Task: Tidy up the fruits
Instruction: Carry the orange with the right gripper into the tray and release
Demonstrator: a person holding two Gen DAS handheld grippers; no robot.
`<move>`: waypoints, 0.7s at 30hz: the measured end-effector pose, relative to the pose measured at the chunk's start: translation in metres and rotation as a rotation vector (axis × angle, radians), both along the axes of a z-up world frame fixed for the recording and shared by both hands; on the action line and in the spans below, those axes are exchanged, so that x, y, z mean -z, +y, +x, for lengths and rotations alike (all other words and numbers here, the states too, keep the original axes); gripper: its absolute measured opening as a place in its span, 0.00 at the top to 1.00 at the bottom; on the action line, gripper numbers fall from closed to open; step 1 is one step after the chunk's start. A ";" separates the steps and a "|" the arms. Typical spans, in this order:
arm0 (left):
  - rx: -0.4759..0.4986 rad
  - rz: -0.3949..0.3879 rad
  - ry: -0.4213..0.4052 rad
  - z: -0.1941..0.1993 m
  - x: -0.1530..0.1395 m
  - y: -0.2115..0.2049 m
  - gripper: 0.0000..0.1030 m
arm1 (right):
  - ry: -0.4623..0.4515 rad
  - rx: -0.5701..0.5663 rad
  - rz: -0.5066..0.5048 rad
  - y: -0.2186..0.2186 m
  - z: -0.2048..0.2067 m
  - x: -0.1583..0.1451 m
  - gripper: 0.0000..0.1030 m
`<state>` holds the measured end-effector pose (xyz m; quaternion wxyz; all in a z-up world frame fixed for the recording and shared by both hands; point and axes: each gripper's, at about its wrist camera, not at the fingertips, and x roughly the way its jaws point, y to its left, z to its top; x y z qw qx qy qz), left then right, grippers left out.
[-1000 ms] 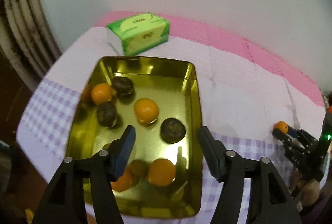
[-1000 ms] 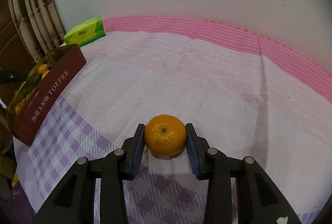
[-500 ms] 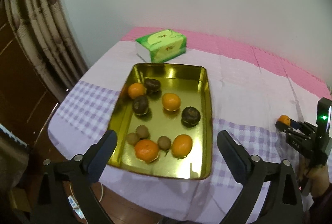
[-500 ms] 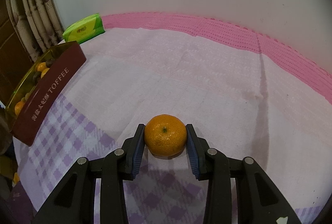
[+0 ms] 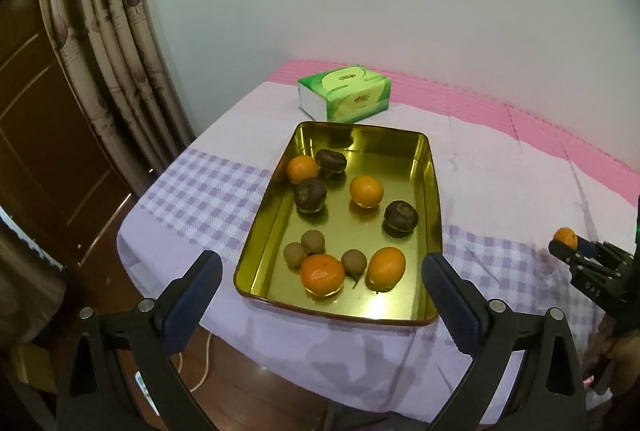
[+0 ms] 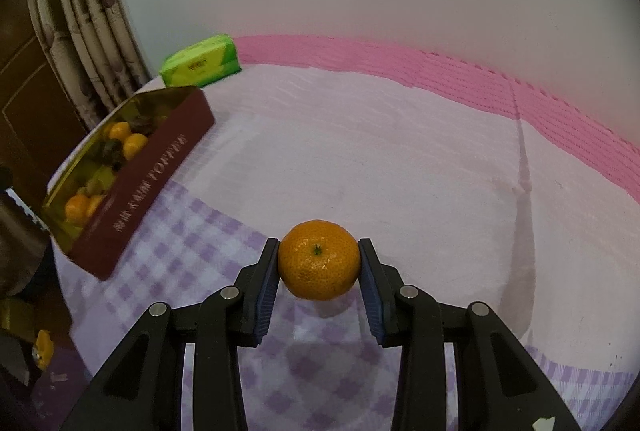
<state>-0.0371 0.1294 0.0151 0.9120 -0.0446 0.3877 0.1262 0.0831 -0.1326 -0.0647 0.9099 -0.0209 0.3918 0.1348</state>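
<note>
The orange (image 6: pixel 319 265) sits squarely between the pads of the right tongs (image 6: pixel 319 267), stem end facing the camera, both pads pressed on its sides at about its widest girth, and a shadow on the cloth under it suggests it is lifted just clear of the tabletop (image 6: pixel 400 159). It looks light and round, with a pebbled, slightly giving peel, so it should tolerate a moderate squeeze; too hard a pinch could bruise it, and a hold above or below the girth would likely let it roll out. The present hold across the middle seems the right one. Well off to the left of these tongs stands the tin (image 6: pixel 132 191), its dark red side turned this way, with more fruit inside. Seen from the left tongs (image 5: pixel 322 281), which stand wide apart with nothing between them, the tin's gold interior lies just ahead and holds four oranges, three dark round fruits and three small brown ones, loosely spread. Bare floor shows at the far end and along the right wall, a likely spot for the held orange. Beyond the tin lies a green tissue pack (image 5: pixel 345 95).
</note>
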 end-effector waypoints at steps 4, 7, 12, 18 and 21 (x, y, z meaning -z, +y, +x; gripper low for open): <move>-0.004 -0.009 -0.012 -0.001 0.001 0.003 0.03 | -0.024 -0.025 0.012 0.013 -0.007 -0.016 0.66; -0.005 -0.049 -0.024 -0.002 0.002 0.009 0.03 | -0.044 -0.050 0.025 0.026 -0.012 -0.031 0.66; -0.012 -0.092 -0.012 -0.001 0.007 0.017 0.03 | -0.081 -0.109 0.040 0.053 -0.018 -0.054 0.66; -0.014 0.001 -0.001 0.001 0.008 0.014 0.03 | -0.112 -0.185 0.056 0.087 -0.026 -0.076 0.66; -0.032 -0.011 -0.010 0.001 0.006 0.020 0.03 | -0.118 -0.219 0.067 0.102 -0.027 -0.082 0.66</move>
